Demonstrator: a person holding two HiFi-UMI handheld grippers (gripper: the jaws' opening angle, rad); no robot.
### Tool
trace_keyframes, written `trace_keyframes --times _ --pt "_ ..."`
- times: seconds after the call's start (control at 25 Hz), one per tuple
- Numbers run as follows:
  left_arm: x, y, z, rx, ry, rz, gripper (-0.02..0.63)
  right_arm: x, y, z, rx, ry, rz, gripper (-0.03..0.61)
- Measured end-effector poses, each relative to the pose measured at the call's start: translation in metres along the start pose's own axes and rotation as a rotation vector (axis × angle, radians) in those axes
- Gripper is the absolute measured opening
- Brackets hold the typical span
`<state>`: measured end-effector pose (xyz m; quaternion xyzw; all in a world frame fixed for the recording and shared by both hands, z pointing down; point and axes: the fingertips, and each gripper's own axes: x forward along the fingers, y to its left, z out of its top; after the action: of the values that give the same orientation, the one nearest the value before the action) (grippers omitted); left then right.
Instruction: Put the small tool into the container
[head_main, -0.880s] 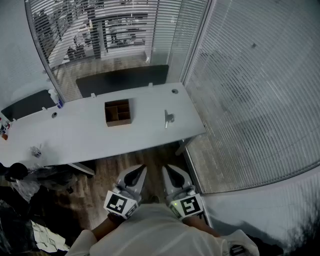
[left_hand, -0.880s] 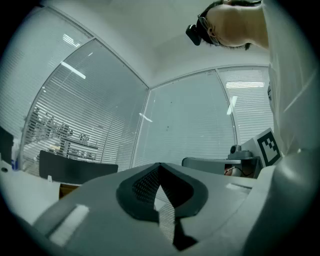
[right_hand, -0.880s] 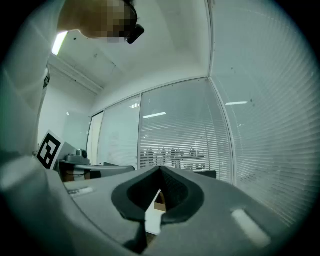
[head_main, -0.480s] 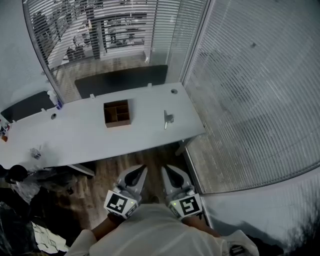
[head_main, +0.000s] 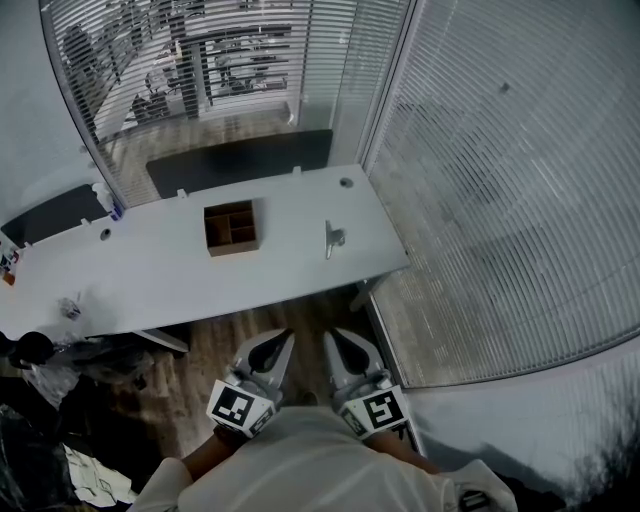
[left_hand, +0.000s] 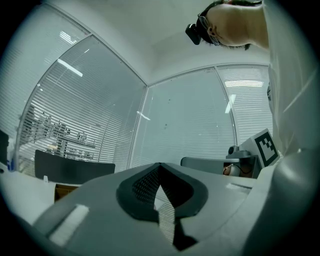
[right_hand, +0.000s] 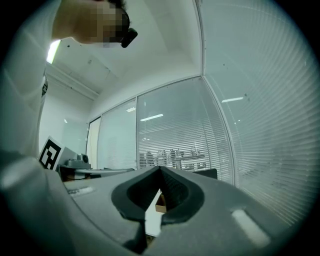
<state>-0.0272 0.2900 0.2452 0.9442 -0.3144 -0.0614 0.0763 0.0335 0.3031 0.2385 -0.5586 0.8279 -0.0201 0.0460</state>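
The white counter (head_main: 150, 270) is well away from the person. The brown container (head_main: 232, 250) sits on it. The left claw (head_main: 278, 342) and right claw (head_main: 336, 340) are closed and empty, down by the person's body. The small tool (head_main: 331, 238) lies on the counter, right of the container and apart from it. It looks like no step is done yet.

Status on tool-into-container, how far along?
Nothing done yet. The small tool lies on the table, right of the wooden container, apart from it. Nothing in hand: left gripper and right gripper are shut, empty, short of the table. Left: approach, grasp, place.
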Motion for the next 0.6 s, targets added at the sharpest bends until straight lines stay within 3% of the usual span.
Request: trace_keyframes --times 0.6 --pt "0.034 -0.046 -0.021 0.003 0.026 -0.001 0.003 -0.030 -0.050 -0.003 0.034 -0.006 0.006 0.000"
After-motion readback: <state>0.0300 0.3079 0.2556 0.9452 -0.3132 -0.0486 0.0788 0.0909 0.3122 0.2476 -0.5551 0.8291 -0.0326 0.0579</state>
